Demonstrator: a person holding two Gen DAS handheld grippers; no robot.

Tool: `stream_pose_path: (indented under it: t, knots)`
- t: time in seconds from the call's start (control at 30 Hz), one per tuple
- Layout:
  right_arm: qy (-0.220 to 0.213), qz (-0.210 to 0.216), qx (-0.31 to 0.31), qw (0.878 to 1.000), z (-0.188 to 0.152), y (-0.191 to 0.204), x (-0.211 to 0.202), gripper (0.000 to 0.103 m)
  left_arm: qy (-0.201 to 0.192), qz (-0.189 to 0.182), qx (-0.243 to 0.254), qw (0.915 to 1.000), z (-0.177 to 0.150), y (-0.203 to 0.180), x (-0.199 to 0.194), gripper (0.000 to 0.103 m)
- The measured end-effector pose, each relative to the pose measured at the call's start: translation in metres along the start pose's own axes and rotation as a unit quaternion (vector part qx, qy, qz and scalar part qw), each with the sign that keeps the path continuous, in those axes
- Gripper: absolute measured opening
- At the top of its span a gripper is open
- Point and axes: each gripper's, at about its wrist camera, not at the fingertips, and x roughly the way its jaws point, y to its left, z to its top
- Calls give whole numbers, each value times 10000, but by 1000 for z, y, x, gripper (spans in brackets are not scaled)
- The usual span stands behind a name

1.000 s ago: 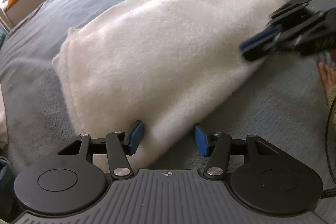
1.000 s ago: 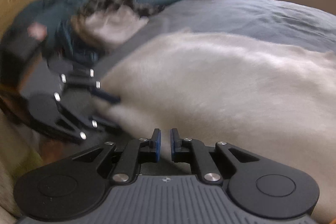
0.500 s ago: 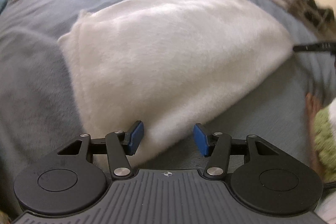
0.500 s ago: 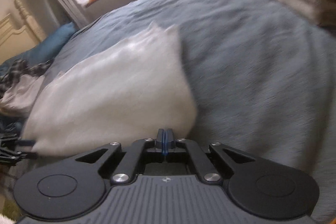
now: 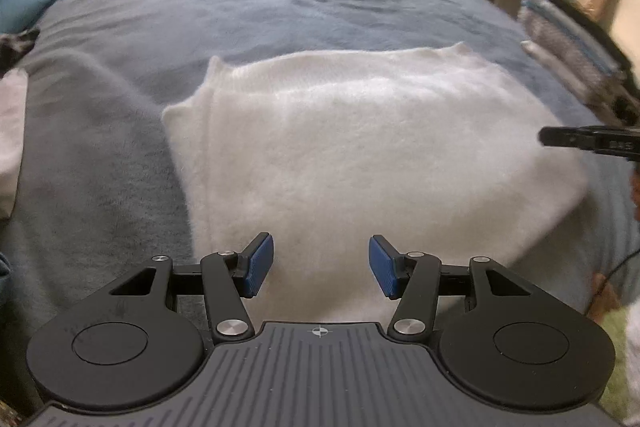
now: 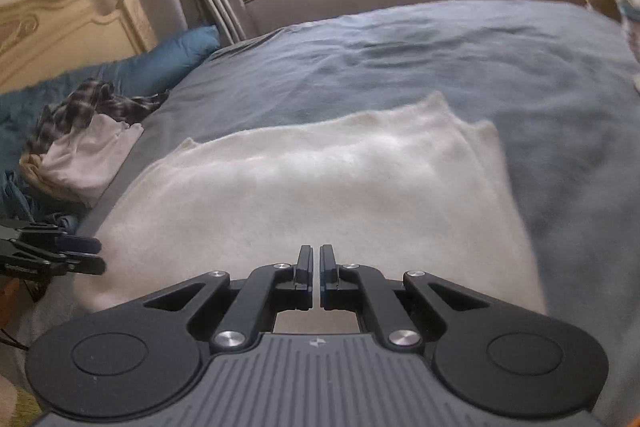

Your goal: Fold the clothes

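Fleece — white, folded — lies flat on the blue-grey bedspread, the left gripper hovering spread and empty over its near edge, the right gripper pressed together, pinching nothing.

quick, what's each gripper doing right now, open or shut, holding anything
left gripper: jaws open, holding nothing, over the white fleece garment.
right gripper: jaws shut, nothing between them.
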Motion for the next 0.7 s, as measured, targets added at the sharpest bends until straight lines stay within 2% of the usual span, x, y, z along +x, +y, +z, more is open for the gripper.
stream_pose_path:
  t: [0.13, 0.2, 0.37, 0.5, 0.6, 0.7]
  knots:
    - [191, -381, -188, 9989, 1, -1, 11, 2, -1, 165, -42, 9999, -7, 0, 6, 53]
    - [419, -578, -310, 9970, -6, -6, 22, 2, -26, 168, -10, 9999, -8, 0, 6, 53]
    - [551, -601, -125, 9966, -3, -10, 24, 2, -44, 208, -29, 9998, 0, 2, -7, 53]
    - [373, -695, -241, 9966, 9, -1, 14, 3, -218, 238, 140, 9994, 13, 3, -21, 53]
    - [219, -751, -257, 9966, 17, -1, 13, 3, -292, 180, 147, 9993, 24, 2, -16, 53]
    - [365, -838, -126, 9957, 17, -7, 24, 3, -259, 207, 118, 9994, 32, -3, -3, 53]
